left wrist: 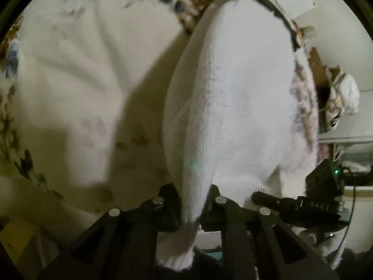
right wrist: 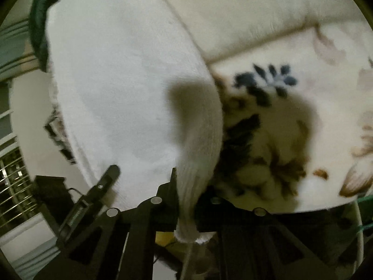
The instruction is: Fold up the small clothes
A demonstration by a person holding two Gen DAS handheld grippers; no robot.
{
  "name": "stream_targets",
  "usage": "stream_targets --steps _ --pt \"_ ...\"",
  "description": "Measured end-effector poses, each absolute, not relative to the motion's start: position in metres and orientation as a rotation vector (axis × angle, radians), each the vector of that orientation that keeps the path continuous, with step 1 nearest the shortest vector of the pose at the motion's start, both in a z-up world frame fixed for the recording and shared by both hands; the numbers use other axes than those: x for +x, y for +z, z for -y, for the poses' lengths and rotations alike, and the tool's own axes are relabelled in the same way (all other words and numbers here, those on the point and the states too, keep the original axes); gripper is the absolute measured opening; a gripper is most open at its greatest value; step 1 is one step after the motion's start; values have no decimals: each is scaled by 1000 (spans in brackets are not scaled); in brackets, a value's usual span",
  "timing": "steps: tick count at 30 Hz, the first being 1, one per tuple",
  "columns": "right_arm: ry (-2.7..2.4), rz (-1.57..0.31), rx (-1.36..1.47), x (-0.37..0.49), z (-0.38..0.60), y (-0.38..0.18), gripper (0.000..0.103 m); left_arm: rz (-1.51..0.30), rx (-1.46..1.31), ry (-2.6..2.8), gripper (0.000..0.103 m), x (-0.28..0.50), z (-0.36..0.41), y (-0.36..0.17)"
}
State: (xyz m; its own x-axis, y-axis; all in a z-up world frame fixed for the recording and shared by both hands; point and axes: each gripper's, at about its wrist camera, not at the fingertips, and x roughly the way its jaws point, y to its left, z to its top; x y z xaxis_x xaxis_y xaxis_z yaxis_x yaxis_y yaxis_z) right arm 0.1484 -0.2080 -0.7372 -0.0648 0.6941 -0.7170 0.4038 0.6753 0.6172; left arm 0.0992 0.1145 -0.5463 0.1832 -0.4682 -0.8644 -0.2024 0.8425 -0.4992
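Note:
A white knit garment (left wrist: 233, 107) hangs stretched between both grippers above a floral blanket (left wrist: 70, 88). My left gripper (left wrist: 192, 200) is shut on one edge of the garment, with cloth bunched between its jaws and a ribbed hem hanging below. My right gripper (right wrist: 187, 196) is shut on another edge of the same garment (right wrist: 121, 93), which spreads up and to the left. The right gripper's black finger (left wrist: 275, 201) shows at the garment's lower right in the left wrist view. The left gripper's finger (right wrist: 102, 184) shows at lower left in the right wrist view.
The cream blanket with blue and brown flowers (right wrist: 291, 116) lies under the garment. A crumpled white cloth (left wrist: 342, 98) and shelving sit at the right edge of the left wrist view. A metal grille (right wrist: 16, 179) is at far left of the right wrist view.

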Motion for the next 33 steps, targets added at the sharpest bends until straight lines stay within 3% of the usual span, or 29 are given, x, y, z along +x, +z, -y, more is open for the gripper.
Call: stream_targets --steps 6,12,17,24,27,31,32,33 --pt "435 -1580 1010 168 227 -670 10 -1299 -738 -240 9 119 -121 -481" --pt "486 -1419 1145 235 255 -609 10 -1166 -795 -324 9 200 -108 -428" --pt "429 -1323 1187 329 278 -592 10 -1132 -848 -368 10 301 -96 -434" --pt "324 -1268 1254 493 287 -613 11 -1181 -888 -379 15 447 -96 -478" --pt "286 -1276 1312 542 282 -635 17 -1188 -939 -387 27 490 -103 -491" --pt "283 -1228 1311 570 290 -640 56 -1141 -975 -392 48 504 -121 -489" --pt "285 -1220 1305 569 290 -639 64 -1133 -973 -373 50 503 -129 -489" --pt "268 -1210 1292 568 294 -636 64 -1123 -952 -363 51 501 -132 -487"
